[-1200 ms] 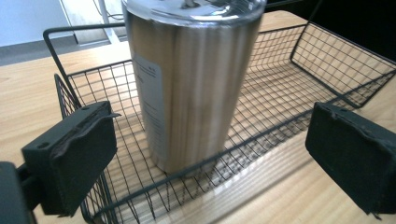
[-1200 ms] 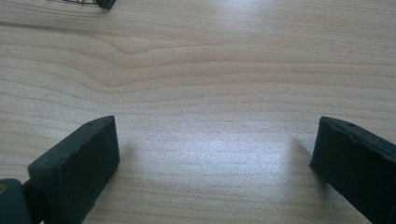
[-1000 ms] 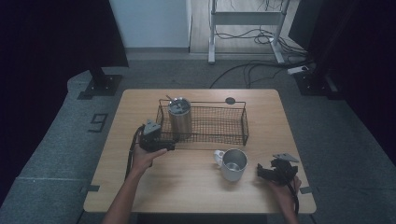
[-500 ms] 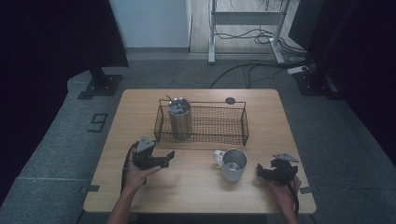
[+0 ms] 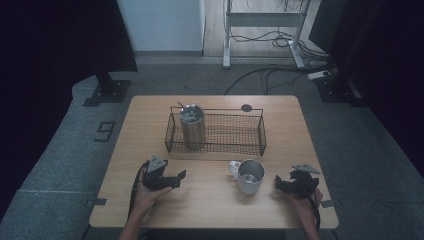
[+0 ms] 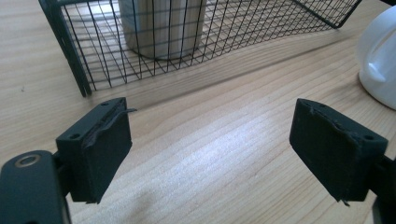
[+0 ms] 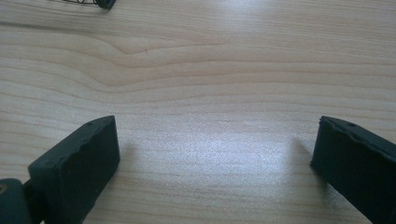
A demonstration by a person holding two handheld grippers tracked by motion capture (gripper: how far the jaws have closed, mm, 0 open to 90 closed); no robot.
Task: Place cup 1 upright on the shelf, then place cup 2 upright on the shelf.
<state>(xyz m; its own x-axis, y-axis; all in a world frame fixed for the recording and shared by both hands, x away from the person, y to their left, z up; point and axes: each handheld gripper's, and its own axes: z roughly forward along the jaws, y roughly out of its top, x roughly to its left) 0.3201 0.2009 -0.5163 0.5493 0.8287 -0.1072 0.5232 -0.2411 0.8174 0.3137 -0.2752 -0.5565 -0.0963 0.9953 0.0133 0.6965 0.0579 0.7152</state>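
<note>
Both grippers rest low on the table, holding nothing.

The left gripper point(image 5: 181, 176) has just been closing its jaws, yet they stand apart over bare wood; the right gripper point(image 5: 278, 183) is spread too. The steel tumbler point(image 5: 192, 125) stands upright in the wire basket point(image 5: 240, 149); the mug point(image 5: 248, 176) waits between the hands, within reach.

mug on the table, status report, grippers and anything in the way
Left gripper jaws apart, just been closing, nothing between them. Right gripper open, empty. White mug upright between both, untouched. Wire basket with steel tumbler behind; nothing blocking.
</note>
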